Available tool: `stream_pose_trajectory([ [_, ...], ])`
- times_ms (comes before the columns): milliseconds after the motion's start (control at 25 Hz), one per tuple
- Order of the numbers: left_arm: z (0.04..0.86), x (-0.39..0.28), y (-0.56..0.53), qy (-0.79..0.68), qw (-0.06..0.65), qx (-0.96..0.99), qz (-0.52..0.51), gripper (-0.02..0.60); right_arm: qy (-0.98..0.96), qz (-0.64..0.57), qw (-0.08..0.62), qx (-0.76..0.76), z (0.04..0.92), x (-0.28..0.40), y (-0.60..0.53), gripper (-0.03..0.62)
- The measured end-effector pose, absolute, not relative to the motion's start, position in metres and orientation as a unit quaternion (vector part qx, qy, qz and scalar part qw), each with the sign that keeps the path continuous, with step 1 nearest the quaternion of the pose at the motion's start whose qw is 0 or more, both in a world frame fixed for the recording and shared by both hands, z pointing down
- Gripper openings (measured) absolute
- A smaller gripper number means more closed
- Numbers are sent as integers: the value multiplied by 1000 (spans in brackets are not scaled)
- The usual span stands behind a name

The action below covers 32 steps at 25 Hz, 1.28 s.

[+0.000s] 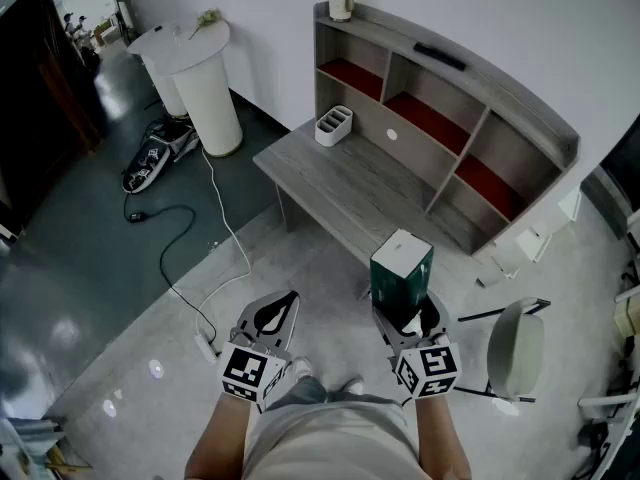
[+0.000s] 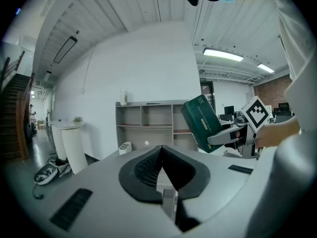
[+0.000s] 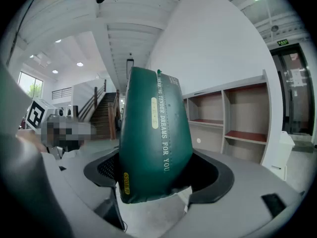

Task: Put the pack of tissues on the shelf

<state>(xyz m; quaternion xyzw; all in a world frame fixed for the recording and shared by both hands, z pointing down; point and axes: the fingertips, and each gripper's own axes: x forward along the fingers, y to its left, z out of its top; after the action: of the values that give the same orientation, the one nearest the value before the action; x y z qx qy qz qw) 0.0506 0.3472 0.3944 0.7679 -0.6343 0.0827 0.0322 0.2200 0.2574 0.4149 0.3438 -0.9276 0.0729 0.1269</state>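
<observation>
Pinching the likely light, squashy pack of tissues (image 3: 153,143) by its lower end with the right gripper (image 1: 408,318), left gripper (image 1: 283,308) closed empty.

It looks like an open office or lab hall to me, not a home: a grey desk (image 1: 350,183) with a shelf unit (image 1: 450,98) against a bare white wall (image 1: 260,8), polished concrete floor (image 1: 100,298), a loose cable (image 1: 224,218), ceiling strip lights (image 2: 223,55), a staircase (image 3: 99,114), and what may be monitors (image 2: 228,111) far back.
</observation>
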Motion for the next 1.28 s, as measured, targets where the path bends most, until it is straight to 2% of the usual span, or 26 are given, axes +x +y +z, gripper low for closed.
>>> stream_pose_trajectory([
  [840,424,-30,326,-612,86,784,52,15,-900,85,136,405,420,176,239,430],
  [1280,451,-63,256,-600,102,789,79,15,-891,127,113,420,446,148,159,426],
])
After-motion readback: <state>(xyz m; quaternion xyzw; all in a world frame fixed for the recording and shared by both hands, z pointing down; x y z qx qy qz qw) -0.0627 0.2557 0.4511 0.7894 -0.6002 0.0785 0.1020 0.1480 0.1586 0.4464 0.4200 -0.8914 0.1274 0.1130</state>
